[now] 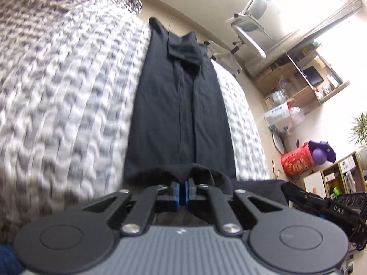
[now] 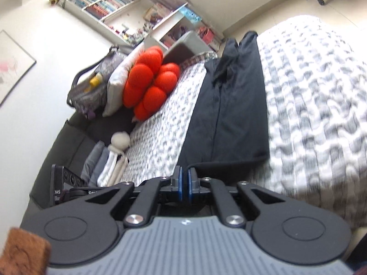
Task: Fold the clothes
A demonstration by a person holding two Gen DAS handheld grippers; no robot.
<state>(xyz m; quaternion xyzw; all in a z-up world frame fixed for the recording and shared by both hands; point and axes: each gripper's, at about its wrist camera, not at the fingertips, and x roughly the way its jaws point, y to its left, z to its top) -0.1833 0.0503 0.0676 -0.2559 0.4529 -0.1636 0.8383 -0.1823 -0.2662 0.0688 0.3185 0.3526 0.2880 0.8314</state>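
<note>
Black garment (image 1: 181, 105) lies long and flat on grey-white bedspread (image 1: 64, 87), already folded narrow. Far end bunched up, shape hard to make out.

Left gripper (image 1: 184, 189): blue pads pressed together, near hem pinched between them; cloth humps over tips and hides them.

Right gripper (image 2: 184, 183): pads almost touching, thin gap left. Near edge of garment just past tips; cannot tell if cloth caught.

Orange cushion (image 2: 149, 80) at head of bed, cut off in left view. Bedspread blurry. Brown fuzzy thing (image 2: 25, 249) in corner, unclear
</note>
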